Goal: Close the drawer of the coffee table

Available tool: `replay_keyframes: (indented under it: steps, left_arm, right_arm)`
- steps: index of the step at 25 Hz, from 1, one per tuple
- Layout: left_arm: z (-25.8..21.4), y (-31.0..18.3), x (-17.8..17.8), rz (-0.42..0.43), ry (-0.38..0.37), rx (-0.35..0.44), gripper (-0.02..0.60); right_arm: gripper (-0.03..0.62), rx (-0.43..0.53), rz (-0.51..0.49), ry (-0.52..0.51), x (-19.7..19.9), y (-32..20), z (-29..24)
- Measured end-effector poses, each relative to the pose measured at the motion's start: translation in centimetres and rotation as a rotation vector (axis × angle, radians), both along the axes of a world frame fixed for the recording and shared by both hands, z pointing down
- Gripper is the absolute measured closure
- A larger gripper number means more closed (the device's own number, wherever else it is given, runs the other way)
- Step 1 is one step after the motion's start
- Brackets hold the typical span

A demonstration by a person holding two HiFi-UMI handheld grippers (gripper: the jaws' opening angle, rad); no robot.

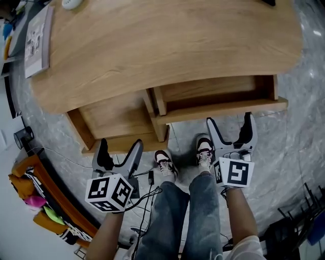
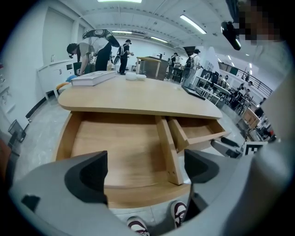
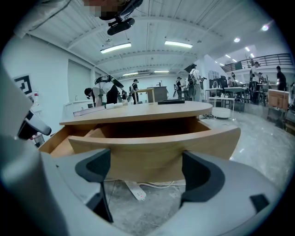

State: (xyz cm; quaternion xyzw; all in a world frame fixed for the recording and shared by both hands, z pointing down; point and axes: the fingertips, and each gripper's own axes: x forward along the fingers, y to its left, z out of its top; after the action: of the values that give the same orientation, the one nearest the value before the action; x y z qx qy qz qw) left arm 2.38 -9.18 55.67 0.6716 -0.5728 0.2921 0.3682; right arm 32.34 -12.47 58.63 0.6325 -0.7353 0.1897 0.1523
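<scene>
The wooden coffee table [image 1: 152,40] has two drawers pulled out toward me. The wide left drawer [image 1: 119,119] is empty, and my left gripper [image 1: 121,147] hovers open just in front of its front edge [image 2: 138,196]. The right drawer [image 1: 213,94] has a curved front panel [image 1: 223,109]. My right gripper [image 1: 229,122] stands open close before that panel [image 3: 156,147], with nothing between its fingers. In the left gripper view the left gripper [image 2: 144,173] looks into the left drawer [image 2: 120,147]. In the right gripper view the right gripper [image 3: 145,170] faces the panel.
A book [image 1: 38,35] and a white object [image 1: 71,4] lie on the tabletop's far left. The person's shoes [image 1: 165,162] stand between the grippers on the marble floor. A power strip [image 3: 135,189] with cables lies under the table. Several people stand in the background [image 2: 97,50].
</scene>
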Motion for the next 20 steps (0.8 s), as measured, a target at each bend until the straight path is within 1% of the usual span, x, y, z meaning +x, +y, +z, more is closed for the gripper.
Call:
replay_keyframes:
  steps: [7, 15, 20]
  left_arm:
    - [0.3, 0.4, -0.4, -0.047, 0.020, -0.014, 0.060]
    - [0.1, -0.6, -0.8, -0.087, 0.040, -0.009, 0.060]
    - [0.5, -0.2, -1.1, -0.123, 0.046, -0.026, 0.060]
  right_arm:
    - [0.103, 0.010, 0.011, -0.003, -0.2, -2.9, 0.3]
    - [0.102, 0.012, 0.017, -0.002, -0.3, -5.1, 0.3]
    - [0.102, 0.019, 0.018, -0.004, -0.3, -6.6, 0.2]
